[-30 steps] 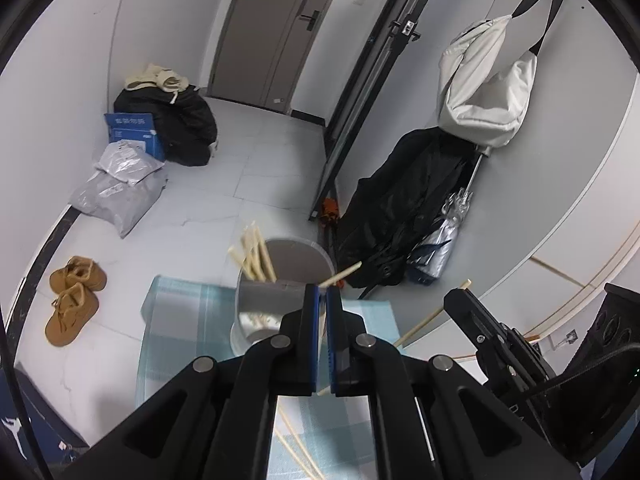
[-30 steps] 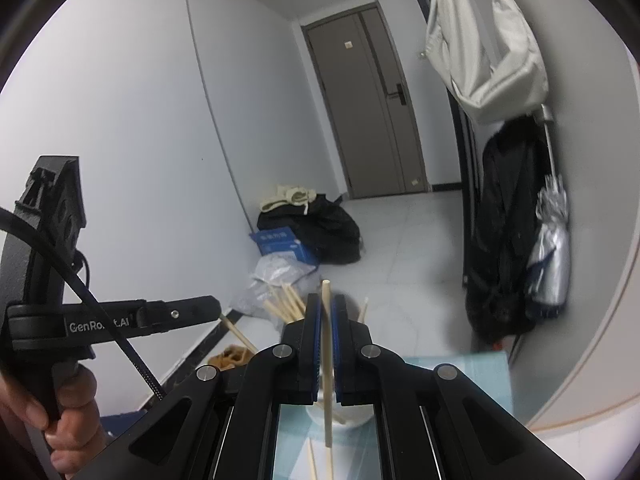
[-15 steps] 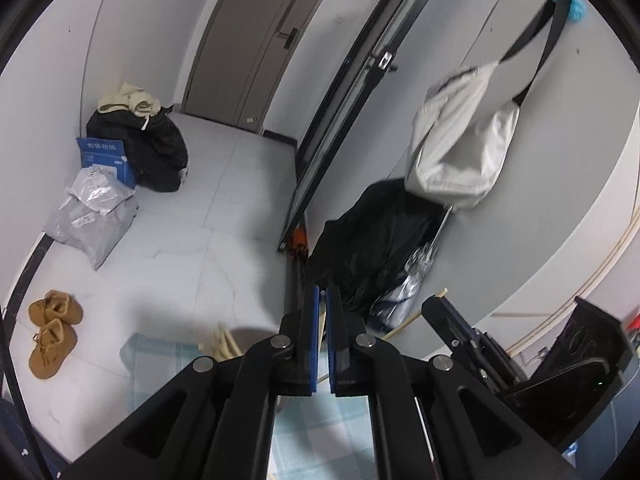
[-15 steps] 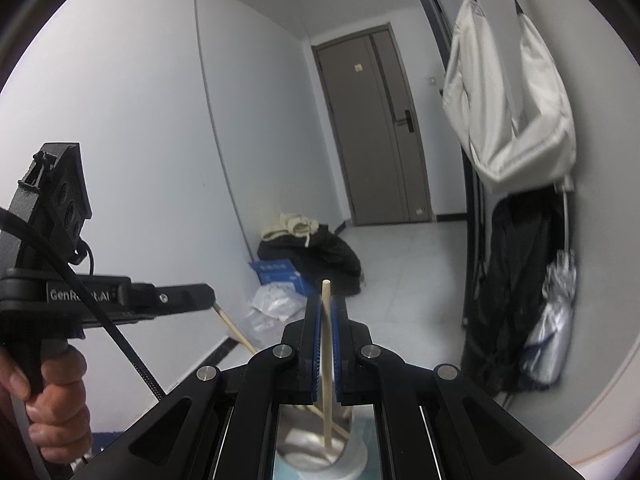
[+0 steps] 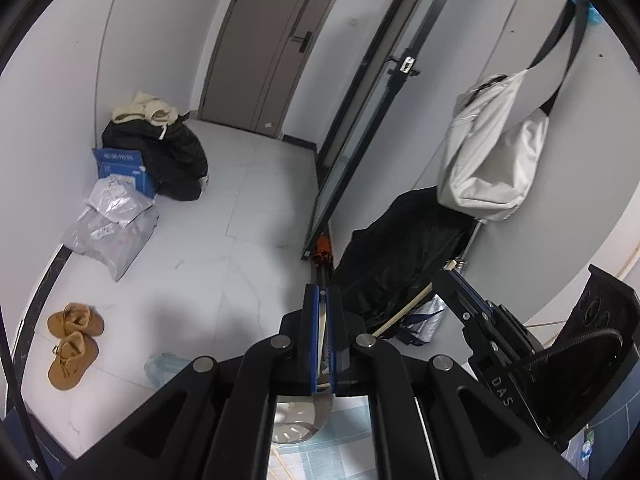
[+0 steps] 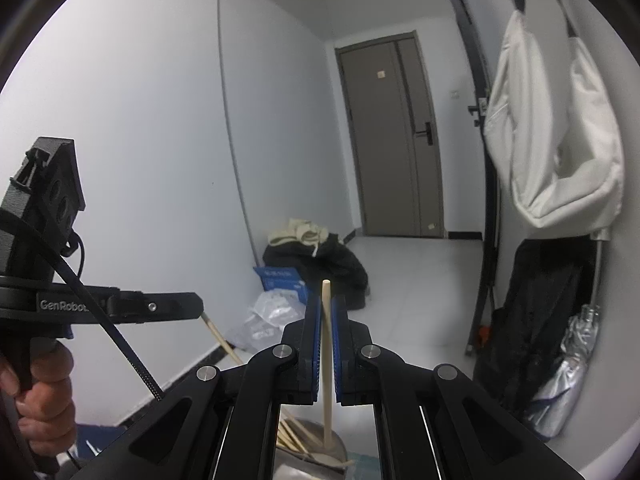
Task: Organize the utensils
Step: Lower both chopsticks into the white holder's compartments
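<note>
Much of the metal cup (image 6: 320,446) is hidden beneath the right gripper (image 6: 327,312); only part of its rim and a bundle of chopsticks (image 6: 291,434) inside it show between the gripper's arms, too overlapped to count. In the left wrist view the same cup (image 5: 298,420) appears only as a curved shiny sliver under the left gripper (image 5: 322,300), standing on a pale checked cloth (image 5: 344,440) that is cut off by the frame.

Two chopsticks are held, one per gripper. The right gripper's jaws are pressed narrow on a single chopstick (image 6: 327,360), which stands nearly upright, its top poking just above the fingertips and its lower end reaching down into the cup. The left gripper's jaws are likewise pinched together on one chopstick (image 5: 321,344), seen only as a thin pale strip between the blue pads (image 5: 313,336); its lower end slants out below the tool in the right wrist view.

A hand (image 6: 38,400) grips the left tool's handle, fingers curled round it, the tool pointing across in front of the right one. Both grippers tilt downward above the cup.
</note>
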### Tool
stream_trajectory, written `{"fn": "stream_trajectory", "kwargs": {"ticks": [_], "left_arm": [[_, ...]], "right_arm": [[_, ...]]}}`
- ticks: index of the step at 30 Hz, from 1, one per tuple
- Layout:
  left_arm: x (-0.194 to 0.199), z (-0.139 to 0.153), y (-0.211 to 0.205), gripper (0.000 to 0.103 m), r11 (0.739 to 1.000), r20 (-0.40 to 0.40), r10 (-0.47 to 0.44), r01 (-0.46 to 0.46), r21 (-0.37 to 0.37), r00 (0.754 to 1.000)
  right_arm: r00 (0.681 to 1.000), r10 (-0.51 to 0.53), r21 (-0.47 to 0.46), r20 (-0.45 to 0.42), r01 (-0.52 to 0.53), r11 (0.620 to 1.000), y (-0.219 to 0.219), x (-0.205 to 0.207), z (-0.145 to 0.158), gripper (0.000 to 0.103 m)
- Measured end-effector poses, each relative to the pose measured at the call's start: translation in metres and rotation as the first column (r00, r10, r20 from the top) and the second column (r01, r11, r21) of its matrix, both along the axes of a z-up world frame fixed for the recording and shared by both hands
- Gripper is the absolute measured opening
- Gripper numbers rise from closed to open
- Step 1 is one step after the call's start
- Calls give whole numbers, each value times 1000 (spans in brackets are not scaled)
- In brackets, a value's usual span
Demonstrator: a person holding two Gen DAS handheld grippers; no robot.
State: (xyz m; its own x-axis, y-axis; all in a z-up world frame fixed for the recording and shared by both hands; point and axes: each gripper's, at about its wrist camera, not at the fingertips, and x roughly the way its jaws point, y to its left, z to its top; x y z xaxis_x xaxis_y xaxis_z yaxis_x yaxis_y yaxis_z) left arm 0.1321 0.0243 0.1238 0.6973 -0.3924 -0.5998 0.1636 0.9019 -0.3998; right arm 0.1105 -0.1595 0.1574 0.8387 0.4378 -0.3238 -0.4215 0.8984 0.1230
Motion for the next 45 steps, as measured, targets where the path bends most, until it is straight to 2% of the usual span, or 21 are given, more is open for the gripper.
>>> {"fn": "stream_trajectory", "kwargs": {"ticks": [12, 24, 37, 45], "left_arm": [[6, -26, 7, 0, 1000, -50, 13, -12, 23, 999], [14, -65, 16, 0, 1000, -130, 29, -29, 0, 991], [20, -87, 16, 1, 1000, -174, 26, -25, 12, 984], [25, -98, 5, 0, 1000, -208, -5, 9, 21, 978]], "right_arm": [[997, 48, -40, -57, -50, 998, 16, 24, -36, 4], [984, 115, -88, -136, -128, 988, 28, 39, -71, 4], [975, 132, -135, -181, -157, 978, 36, 35, -98, 4], [962, 142, -155, -233, -180, 971, 41, 42, -116, 5]]}}
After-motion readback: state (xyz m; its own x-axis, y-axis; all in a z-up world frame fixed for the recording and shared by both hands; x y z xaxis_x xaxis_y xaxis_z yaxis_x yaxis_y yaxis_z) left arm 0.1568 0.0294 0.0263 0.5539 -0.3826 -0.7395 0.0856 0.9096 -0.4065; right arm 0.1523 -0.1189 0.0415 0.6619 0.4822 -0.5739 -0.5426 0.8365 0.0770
